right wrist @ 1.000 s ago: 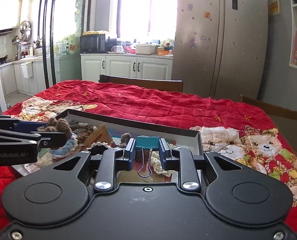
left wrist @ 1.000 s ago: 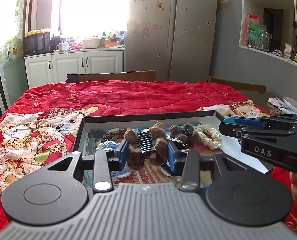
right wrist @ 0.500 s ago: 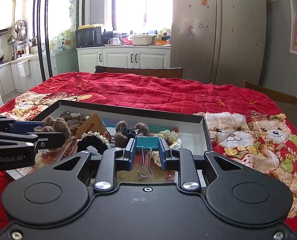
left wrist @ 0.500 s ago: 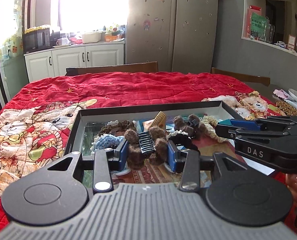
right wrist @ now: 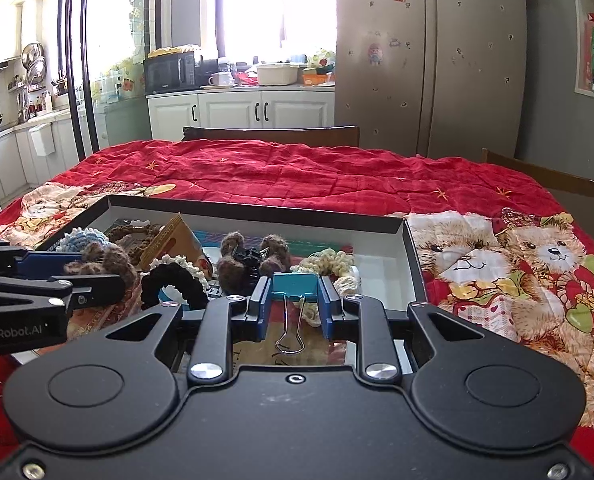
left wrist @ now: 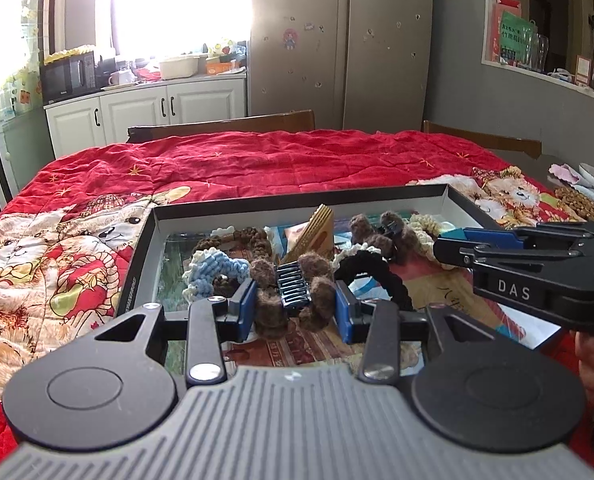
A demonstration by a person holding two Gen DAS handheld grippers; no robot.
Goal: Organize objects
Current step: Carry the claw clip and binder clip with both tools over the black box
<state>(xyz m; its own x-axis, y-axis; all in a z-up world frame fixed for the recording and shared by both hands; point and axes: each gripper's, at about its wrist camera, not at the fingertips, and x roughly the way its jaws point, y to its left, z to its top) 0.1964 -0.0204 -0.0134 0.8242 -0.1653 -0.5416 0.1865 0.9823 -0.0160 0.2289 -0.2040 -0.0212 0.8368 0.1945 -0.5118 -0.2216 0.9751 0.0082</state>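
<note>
Left gripper [left wrist: 295, 304]: clenched on a fuzzy brown hair claw [left wrist: 293, 294]; both blue pads press into the fluff on either side of its dark teeth.
Right gripper [right wrist: 295, 306]: clamped on a teal binder clip [right wrist: 295, 285], pads on the two ends of the clip body, wire handles hanging toward the camera.
Hair claw, position: held clear above the near part of the black tray [left wrist: 137, 276], just in front of a black scrunchie [left wrist: 371, 268] and beside a blue-and-white scrunchie [left wrist: 213, 272].
Binder clip, position: held over the near right part of the tray, above a cream scrunchie [right wrist: 329, 262]; a second brown hair claw [right wrist: 253, 258] lies just beyond it.
Hair claw, handling (judged): light; fur cover soft and compressible, plastic frame beneath stiff and sprung. Grip across the body as now; squeezing the rear levers would likely open the teeth.
Binder clip, handling (judged): light, rigid, smooth painted steel, so prone to slipping or pivoting between the pads. The flat ends look the safest hold; the loose wire handles will swing.
Tray contents: scrunchies, claw, a tan card [left wrist: 317, 228], all crowded toward left and centre; right rear corner looks barest.
Surface: red quilt [right wrist: 297, 172] with bear print, soft and uneven under the tray.
Risk (judged): fur may snag on scrunchie yarn on set-down.
</note>
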